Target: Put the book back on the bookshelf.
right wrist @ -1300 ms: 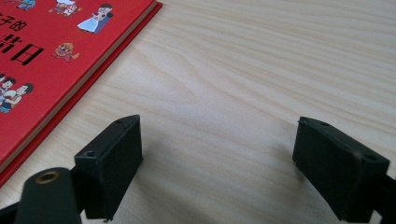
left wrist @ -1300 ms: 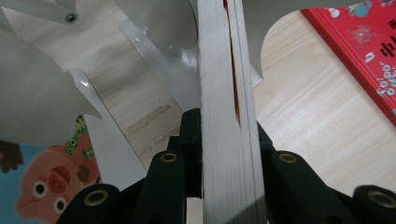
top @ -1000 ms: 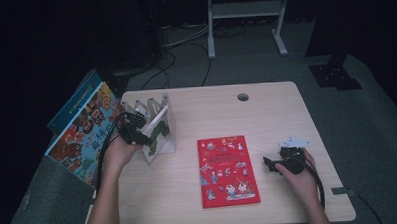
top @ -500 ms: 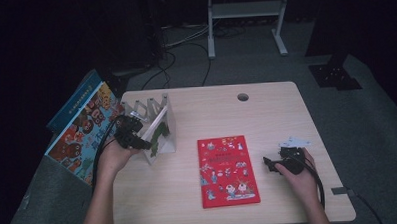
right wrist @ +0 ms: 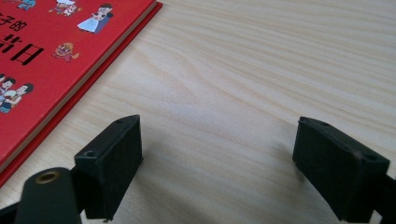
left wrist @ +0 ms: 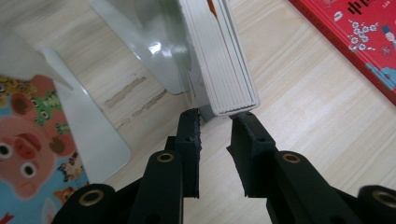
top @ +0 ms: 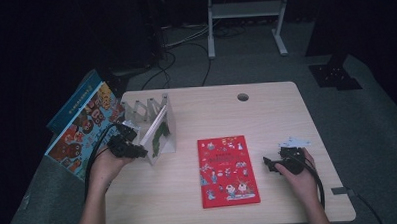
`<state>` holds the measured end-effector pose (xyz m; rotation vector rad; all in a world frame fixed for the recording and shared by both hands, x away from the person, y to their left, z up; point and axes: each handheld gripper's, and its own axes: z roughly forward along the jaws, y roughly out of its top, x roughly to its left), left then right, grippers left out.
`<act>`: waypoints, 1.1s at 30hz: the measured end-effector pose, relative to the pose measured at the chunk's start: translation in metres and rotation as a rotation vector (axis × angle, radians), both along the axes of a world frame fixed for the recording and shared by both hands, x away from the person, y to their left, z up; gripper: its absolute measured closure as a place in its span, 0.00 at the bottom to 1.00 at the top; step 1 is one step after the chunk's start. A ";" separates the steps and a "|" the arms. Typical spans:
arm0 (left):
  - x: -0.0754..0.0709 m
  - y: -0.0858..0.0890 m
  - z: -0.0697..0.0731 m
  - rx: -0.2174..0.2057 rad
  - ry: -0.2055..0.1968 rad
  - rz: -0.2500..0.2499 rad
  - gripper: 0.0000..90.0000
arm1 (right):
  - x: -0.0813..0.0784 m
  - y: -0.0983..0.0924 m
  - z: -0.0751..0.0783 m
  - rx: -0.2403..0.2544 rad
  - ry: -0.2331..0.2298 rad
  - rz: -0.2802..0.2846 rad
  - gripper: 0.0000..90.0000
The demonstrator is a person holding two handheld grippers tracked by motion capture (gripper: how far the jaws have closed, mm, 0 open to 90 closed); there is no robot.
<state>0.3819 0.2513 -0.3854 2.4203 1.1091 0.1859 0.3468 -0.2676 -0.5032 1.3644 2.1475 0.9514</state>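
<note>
Pale wood table [top: 266, 114] stands on a grey floor in a dark room. At its left side, in the high view, a clear rack [top: 141, 110] holds one book [top: 157, 131] leaning upright, its cover white with a green patch. In the left gripper view the book's [left wrist: 219, 60] white page block fills the upper middle, its lower corner just above the fingertips. The left gripper [left wrist: 215, 122] has its jaws narrowly apart, having just been closing, with the corner at their tips but not clamped. A red picture book [top: 227, 170] lies flat at centre. The right gripper [right wrist: 217, 156] rests on bare wood at the lower right, jaws wide and empty, the red book's edge to its upper left. Two more picture books [top: 84, 127] lean off the table's left edge, beside the rack.
</note>
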 end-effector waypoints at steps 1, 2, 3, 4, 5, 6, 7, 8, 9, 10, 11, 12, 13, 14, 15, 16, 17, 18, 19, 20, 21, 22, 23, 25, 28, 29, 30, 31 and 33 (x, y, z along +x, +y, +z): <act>0.000 -0.002 0.000 -0.002 0.001 0.000 0.80 | 0.000 0.000 0.000 0.000 0.000 0.000 0.16; -0.001 -0.004 -0.001 -0.007 0.002 0.000 0.80 | 0.000 0.000 0.000 0.000 0.000 0.000 0.16; -0.001 -0.006 -0.001 -0.012 0.002 -0.005 0.80 | 0.000 0.000 0.000 0.000 0.000 0.000 0.16; -0.001 -0.008 -0.001 -0.019 0.002 -0.008 0.79 | 0.000 0.000 0.000 0.000 0.000 0.000 0.16; -0.001 -0.011 -0.002 -0.026 0.001 -0.012 0.79 | 0.000 0.000 0.000 0.000 0.000 0.000 0.16; -0.001 -0.014 -0.002 -0.028 -0.005 -0.018 0.79 | 0.000 0.000 0.000 0.000 -0.001 0.000 0.16; -0.001 -0.017 -0.003 -0.032 -0.008 -0.020 0.79 | 0.000 0.000 0.000 0.000 0.000 0.000 0.16; -0.001 -0.021 -0.003 -0.038 -0.011 -0.025 0.78 | 0.000 0.000 0.000 0.000 0.000 0.000 0.16; -0.001 -0.023 -0.004 -0.042 -0.011 -0.026 0.78 | 0.000 0.000 0.000 0.000 0.000 0.000 0.16; 0.000 -0.026 -0.004 -0.046 -0.010 -0.030 0.78 | 0.000 0.000 0.000 0.000 -0.001 0.001 0.16; 0.000 -0.029 -0.004 -0.056 -0.011 -0.034 0.78 | 0.000 0.000 0.000 0.000 0.000 0.000 0.16; 0.001 -0.031 -0.005 -0.062 -0.013 -0.039 0.78 | 0.000 0.000 0.000 0.000 -0.001 0.000 0.16; 0.001 -0.033 -0.006 -0.070 -0.014 -0.038 0.78 | 0.000 0.000 0.000 0.000 0.000 0.000 0.16; 0.001 -0.035 -0.006 -0.076 -0.013 -0.043 0.78 | 0.000 0.000 0.000 0.000 -0.001 0.000 0.16; 0.001 -0.037 -0.007 -0.083 -0.016 -0.046 0.78 | 0.000 0.000 0.000 0.000 -0.001 0.000 0.16; 0.001 -0.038 -0.007 -0.091 -0.015 -0.049 0.78 | 0.000 0.000 0.000 -0.001 -0.003 0.002 0.16; 0.002 -0.040 -0.008 -0.097 -0.016 -0.055 0.78 | 0.000 0.000 0.000 -0.001 -0.002 0.002 0.16; 0.002 -0.041 -0.008 -0.106 -0.017 -0.056 0.78 | 0.000 0.000 0.000 -0.001 -0.003 0.002 0.16; 0.002 -0.043 -0.008 -0.107 -0.016 -0.061 0.78 | 0.000 0.000 0.000 -0.001 -0.003 0.002 0.16; 0.003 -0.044 -0.009 -0.110 -0.018 -0.068 0.78 | 0.000 0.000 0.000 -0.001 -0.003 0.002 0.16; 0.003 -0.046 -0.009 -0.114 -0.019 -0.073 0.79 | 0.000 0.000 0.000 -0.002 -0.004 0.003 0.16; 0.003 -0.047 -0.010 -0.115 -0.018 -0.076 0.79 | 0.000 0.000 0.000 -0.001 -0.003 0.002 0.16; 0.003 -0.049 -0.010 -0.120 -0.019 -0.075 0.79 | 0.000 0.000 0.000 -0.001 -0.003 0.002 0.16; 0.003 -0.050 -0.010 -0.115 -0.021 -0.077 0.79 | 0.000 0.000 0.000 -0.001 -0.003 0.002 0.16; 0.001 -0.048 -0.010 -0.124 -0.030 -0.073 0.79 | 0.000 0.000 0.000 -0.001 -0.002 0.002 0.16; 0.000 -0.046 -0.010 -0.129 -0.033 -0.073 0.79 | 0.000 0.000 0.000 -0.001 -0.003 0.002 0.16; -0.002 -0.045 -0.010 -0.135 -0.034 -0.075 0.78 | 0.000 0.000 0.000 -0.002 -0.004 0.002 0.16; -0.003 -0.044 -0.010 -0.137 -0.033 -0.086 0.77 | 0.000 0.000 0.000 -0.001 -0.003 0.002 0.16; -0.007 -0.043 -0.011 -0.149 -0.030 -0.090 0.75 | 0.000 0.000 0.000 -0.001 -0.003 0.002 0.16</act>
